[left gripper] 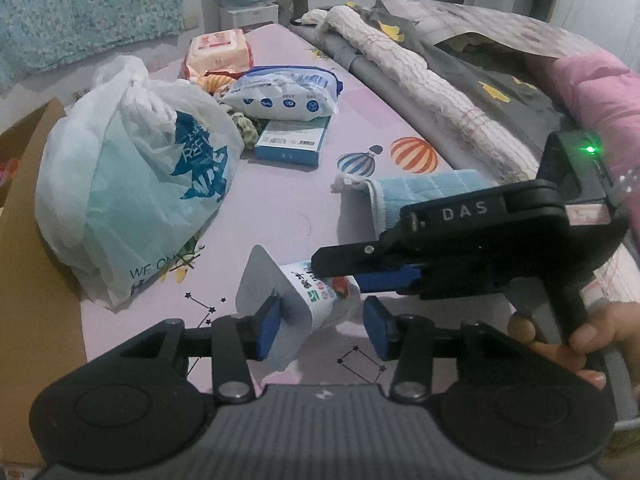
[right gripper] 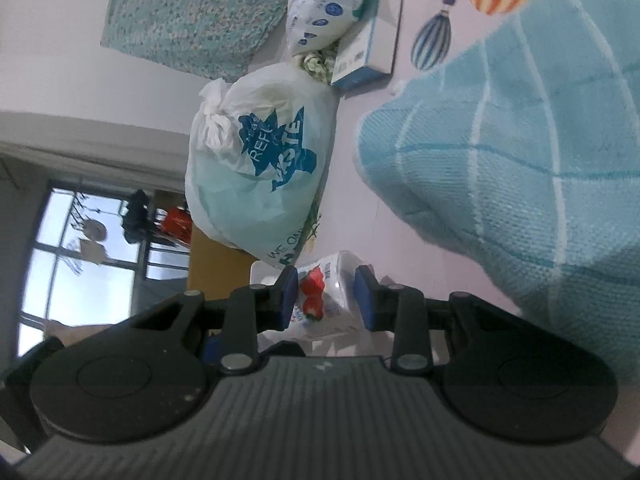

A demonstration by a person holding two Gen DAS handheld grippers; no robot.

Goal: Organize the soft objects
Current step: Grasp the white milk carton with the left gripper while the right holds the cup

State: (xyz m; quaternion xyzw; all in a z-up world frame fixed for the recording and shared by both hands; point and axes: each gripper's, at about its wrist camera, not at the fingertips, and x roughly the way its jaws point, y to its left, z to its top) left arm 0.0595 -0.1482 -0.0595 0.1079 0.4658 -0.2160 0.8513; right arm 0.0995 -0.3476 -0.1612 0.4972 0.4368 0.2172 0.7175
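A small white plastic pouch with red strawberry print (left gripper: 316, 300) lies on the pink patterned bed sheet (left gripper: 288, 200). My left gripper (left gripper: 324, 326) is open, its blue pads on either side of the pouch. My right gripper (right gripper: 326, 300) is turned sideways and its pads close around the pouch's far end (right gripper: 320, 292); it shows in the left wrist view (left gripper: 348, 264) reaching in from the right. A light blue towel (left gripper: 424, 192) lies just behind, filling the right of the right wrist view (right gripper: 520, 140).
A knotted white and teal plastic bag (left gripper: 140, 184) stands left. Behind it lie a blue box (left gripper: 292, 140), a white and blue soft pack (left gripper: 284, 92) and a pink wipes pack (left gripper: 218, 52). Rolled bedding (left gripper: 420, 80) lines the right. A cardboard box (left gripper: 32, 240) borders the left.
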